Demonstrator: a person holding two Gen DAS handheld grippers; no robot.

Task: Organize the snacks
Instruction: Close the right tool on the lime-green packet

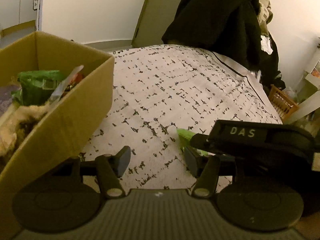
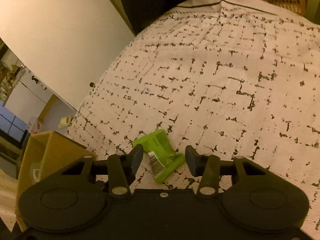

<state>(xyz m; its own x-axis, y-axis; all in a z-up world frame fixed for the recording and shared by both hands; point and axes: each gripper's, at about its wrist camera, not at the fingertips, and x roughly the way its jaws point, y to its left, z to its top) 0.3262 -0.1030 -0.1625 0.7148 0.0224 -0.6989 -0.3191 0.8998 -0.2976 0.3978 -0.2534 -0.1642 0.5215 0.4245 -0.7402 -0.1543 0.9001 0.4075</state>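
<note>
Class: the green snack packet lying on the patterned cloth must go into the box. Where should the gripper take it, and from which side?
Grip the green snack packet across its narrow middle, from above: it lies flat, between the open right gripper fingers.

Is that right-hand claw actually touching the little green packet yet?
Apart. The right wrist view shows the right gripper open, with patterned cloth visible between each finger and the green snack packet lying between them.
</note>
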